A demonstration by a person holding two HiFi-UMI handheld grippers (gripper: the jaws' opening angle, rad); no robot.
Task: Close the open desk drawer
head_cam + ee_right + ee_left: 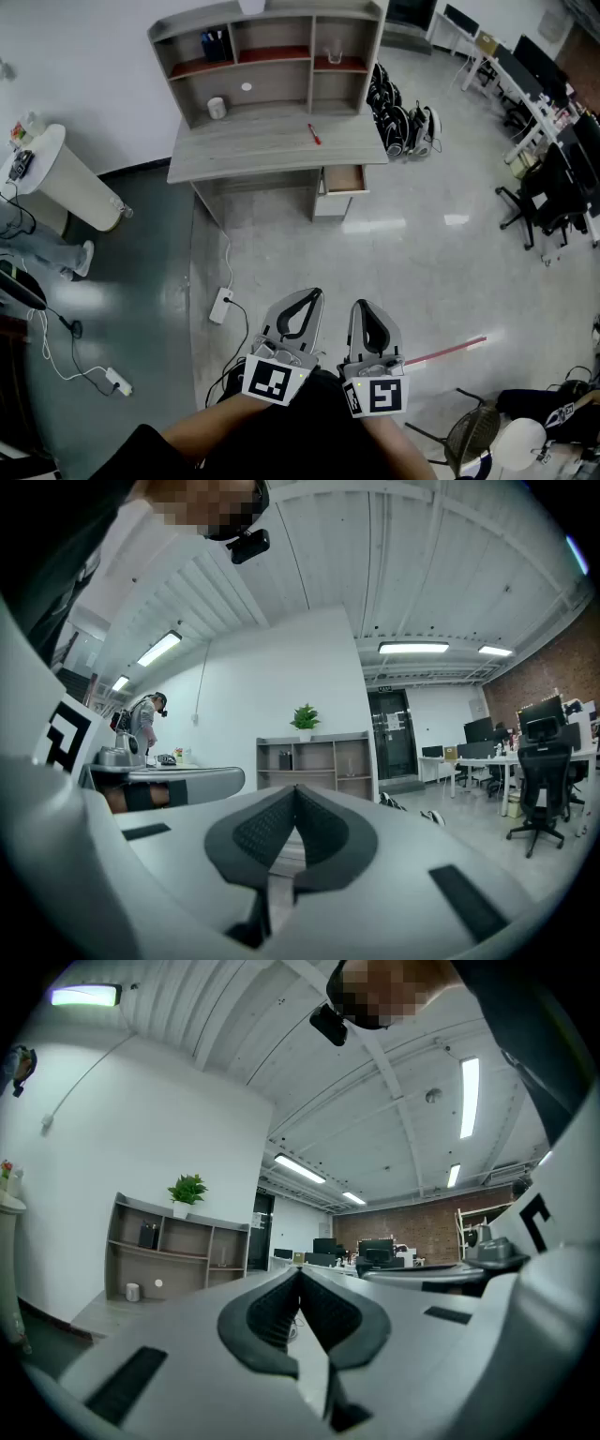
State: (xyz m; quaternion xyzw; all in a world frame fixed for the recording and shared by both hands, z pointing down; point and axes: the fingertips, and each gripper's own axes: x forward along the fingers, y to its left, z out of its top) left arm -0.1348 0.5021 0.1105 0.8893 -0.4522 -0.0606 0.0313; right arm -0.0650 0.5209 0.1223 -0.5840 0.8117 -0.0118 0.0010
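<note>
A grey desk with a shelf hutch stands far ahead against the white wall. Its small drawer under the right end is pulled out. Both grippers are held level close to my body, well short of the desk. My left gripper is shut, its tips meeting with nothing between them. My right gripper is shut and empty too. In the left gripper view the left gripper points toward the hutch. In the right gripper view the right gripper points at the hutch.
A red pen lies on the desktop. A power strip and cables trail on the floor at the left. Helmets or bags sit right of the desk. Office chairs and desks stand at the right. A white round table is at the left.
</note>
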